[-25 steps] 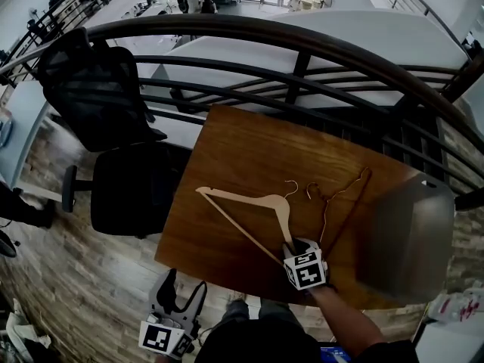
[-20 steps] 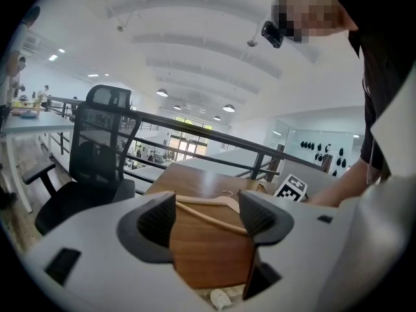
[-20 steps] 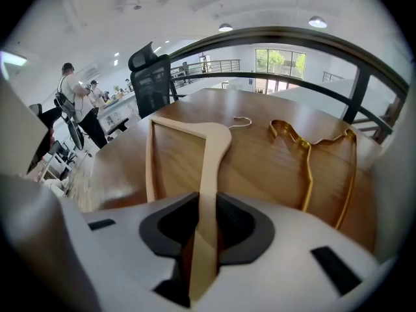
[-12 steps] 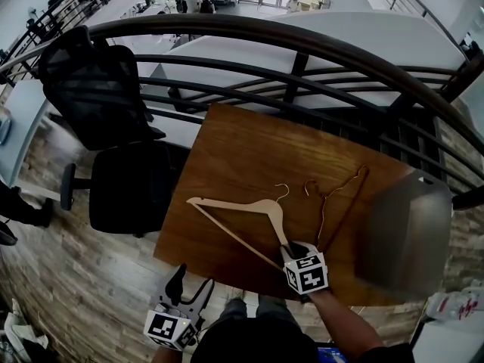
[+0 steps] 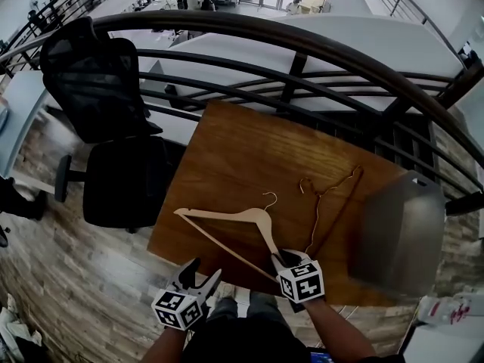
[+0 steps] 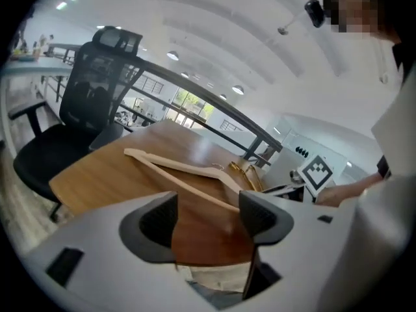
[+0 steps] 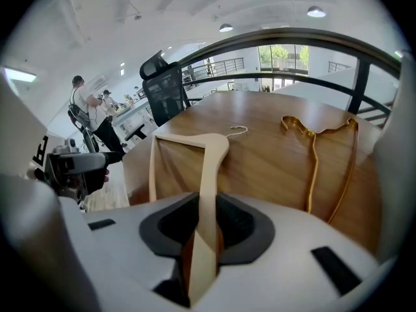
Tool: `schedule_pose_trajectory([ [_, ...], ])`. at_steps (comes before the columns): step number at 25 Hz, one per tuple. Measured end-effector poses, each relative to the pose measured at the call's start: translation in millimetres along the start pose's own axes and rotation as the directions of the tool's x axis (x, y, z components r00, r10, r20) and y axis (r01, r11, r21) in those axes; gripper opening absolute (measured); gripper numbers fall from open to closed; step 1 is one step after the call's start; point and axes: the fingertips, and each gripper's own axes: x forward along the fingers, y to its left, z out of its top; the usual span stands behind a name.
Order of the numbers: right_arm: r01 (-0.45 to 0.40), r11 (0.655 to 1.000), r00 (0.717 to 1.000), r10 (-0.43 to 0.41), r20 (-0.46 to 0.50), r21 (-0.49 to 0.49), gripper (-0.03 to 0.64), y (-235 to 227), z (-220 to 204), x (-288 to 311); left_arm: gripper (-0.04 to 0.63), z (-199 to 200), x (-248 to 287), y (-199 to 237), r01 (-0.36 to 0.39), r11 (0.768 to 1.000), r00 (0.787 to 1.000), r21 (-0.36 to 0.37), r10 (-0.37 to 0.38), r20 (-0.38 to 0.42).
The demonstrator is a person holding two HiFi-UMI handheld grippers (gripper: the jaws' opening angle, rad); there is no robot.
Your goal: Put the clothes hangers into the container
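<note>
Down at the near edge of the wooden table [image 5: 242,150], the right gripper [image 7: 205,229] was clamped on the wooden hanger [image 5: 227,216]. Its jaws had just been closing, and their pads pressed on the tip of one shoulder arm. From that grip the hanger reached away to the left over the tabletop, with its metal hook pointing toward the far side. Whether its far end rested on the wood or hung just above it was hard to judge from so steep an angle.

The left gripper [image 5: 198,278] hovered off the table's near edge, left of the right one. Its jaws stood apart with nothing between them, only the table's edge showing through the gap.

A thin gold-coloured wire hanger [image 5: 333,199] lay flat on the table, just right of the wooden one and apart from it. The grey container [image 5: 397,233] stood at the table's right end, beyond the wire hanger. A black office chair [image 5: 113,165] sat left of the table.
</note>
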Motion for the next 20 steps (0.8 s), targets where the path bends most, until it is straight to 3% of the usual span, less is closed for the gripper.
schedule_pose_trajectory([
  [4,0.000,1.000,1.000,0.000,0.000,0.013,0.078,1.7,-2.7,-3.4,0.298,-7.6,20.0,5.4,0.014,0.982,1.000,-0.190,-0.014,0.001],
  [9,-0.007,1.000,1.000,0.007,0.011,0.023,0.078,4.0,0.0,-2.5,0.296,-4.6,38.1,18.4,0.017,0.937,1.000,-0.350,-0.013,0.016],
  [14,-0.016,0.999,1.000,0.016,0.002,0.032,0.078,3.8,-0.8,-5.1,0.296,-2.6,54.0,14.8,0.051,0.837,0.999,-0.545,-0.040,0.032],
  [20,-0.024,0.999,1.000,0.023,0.012,0.038,0.078,4.9,1.7,-7.7,0.266,-8.4,65.1,16.3,0.057,0.749,0.998,-0.660,-0.051,0.029],
])
